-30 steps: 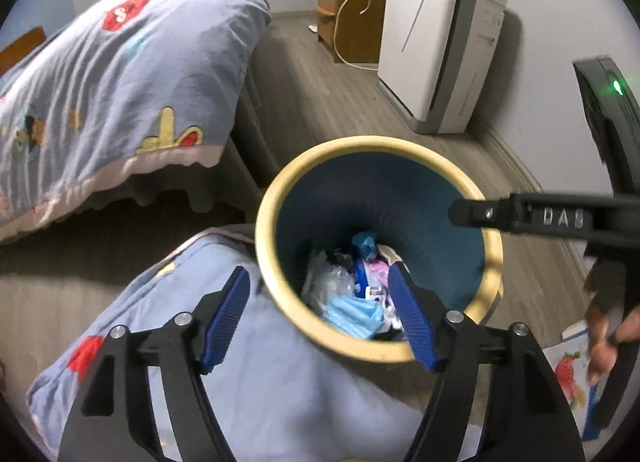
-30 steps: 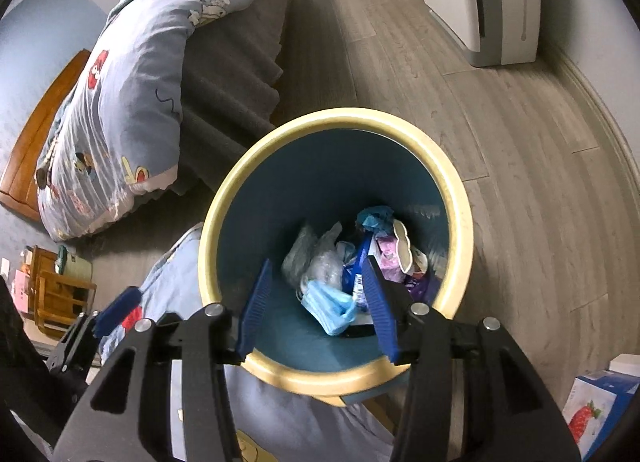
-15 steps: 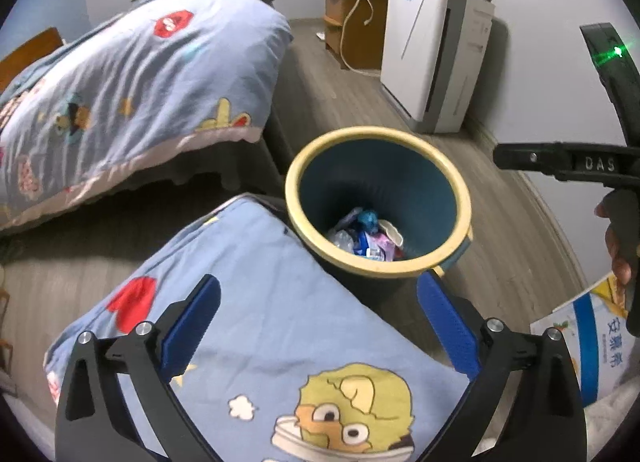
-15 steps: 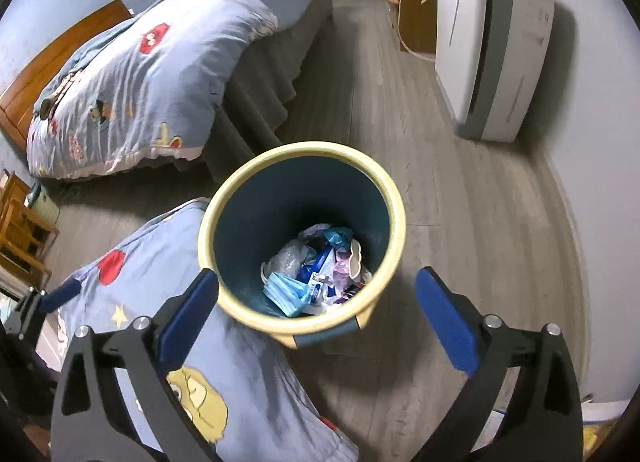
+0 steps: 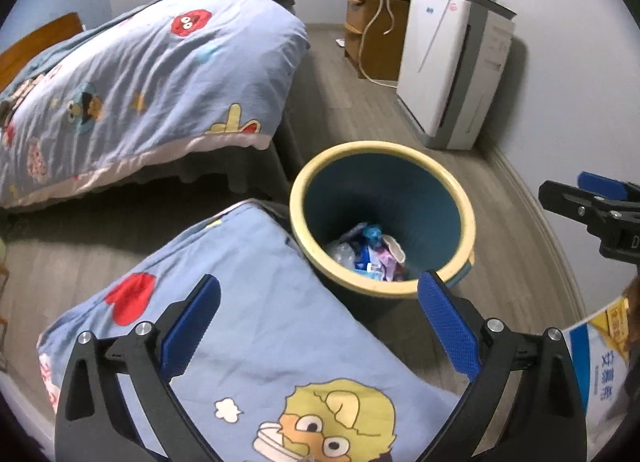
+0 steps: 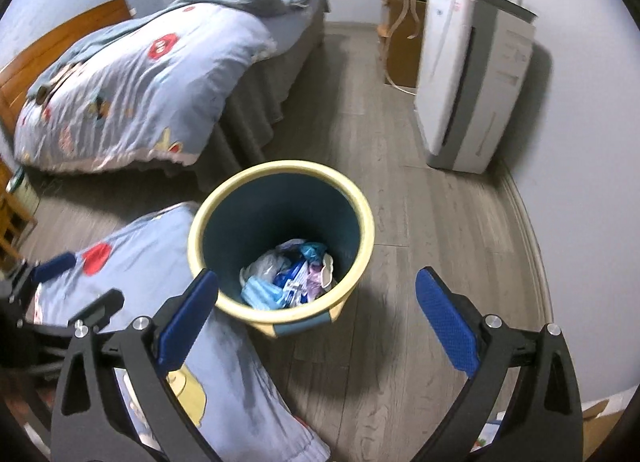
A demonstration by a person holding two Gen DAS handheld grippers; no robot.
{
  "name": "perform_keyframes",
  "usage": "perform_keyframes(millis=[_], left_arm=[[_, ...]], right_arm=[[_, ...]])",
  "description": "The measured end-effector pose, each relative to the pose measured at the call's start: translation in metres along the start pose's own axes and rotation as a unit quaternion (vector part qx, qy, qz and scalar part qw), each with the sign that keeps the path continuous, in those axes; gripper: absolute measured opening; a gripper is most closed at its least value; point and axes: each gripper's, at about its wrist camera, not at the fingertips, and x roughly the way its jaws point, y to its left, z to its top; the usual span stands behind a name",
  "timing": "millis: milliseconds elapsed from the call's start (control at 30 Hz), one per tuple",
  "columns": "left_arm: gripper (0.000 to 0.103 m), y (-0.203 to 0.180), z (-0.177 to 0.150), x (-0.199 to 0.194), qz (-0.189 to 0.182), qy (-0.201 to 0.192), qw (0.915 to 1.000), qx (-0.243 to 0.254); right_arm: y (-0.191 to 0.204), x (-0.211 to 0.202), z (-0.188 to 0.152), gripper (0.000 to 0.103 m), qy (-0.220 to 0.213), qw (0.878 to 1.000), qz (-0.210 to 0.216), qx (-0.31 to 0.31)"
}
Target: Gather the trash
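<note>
**Both grippers empty above the bin**

The left gripper [image 5: 318,318] has its blue pads spread wide with nothing between them; the right gripper [image 6: 316,312] is the same, jaws fully apart and empty. Ahead of and below both sets of fingers stands the trash bin [image 6: 362,218], a round blue tub with a yellow rim, upright on the floor with its mouth facing up. The trash [image 6: 288,280] lies in a heap at its bottom: a blue face mask, clear plastic and crumpled wrappers. From the right gripper the bin sits nearly centred, slightly toward its left finger; from the left gripper it lies toward the right finger, so the right hand looks the better placed for any further reach into it.

Just beside the bin, touching its near-left side, is a blue cartoon-print pillow [image 5: 256,326]. The floor [image 6: 420,222] is grey wood plank. Further off are a bed [image 5: 132,78] with a matching quilt, a white air purifier [image 5: 448,70] against the wall and a small wooden cabinet [image 5: 368,30].
</note>
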Motion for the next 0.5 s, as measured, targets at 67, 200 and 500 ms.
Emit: perform_keyframes(millis=[67,200,500], left_arm=[[0.098,-0.002,0.0,0.002,0.004,-0.003,1.0,0.006],[0.098,-0.007,-0.002,0.006,0.008,-0.008,0.9998,0.016],[0.098,-0.014,-0.004,-0.001,0.007,-0.027,0.9991,0.032]], right_arm=[[0.0,0.004,0.0,0.097,0.002,1.0,-0.004,0.0],[0.0,0.014,-0.004,0.097,0.015,1.0,0.011,-0.002],[-0.006,0.013,-0.005,0.097,0.01,1.0,0.017,0.008]])
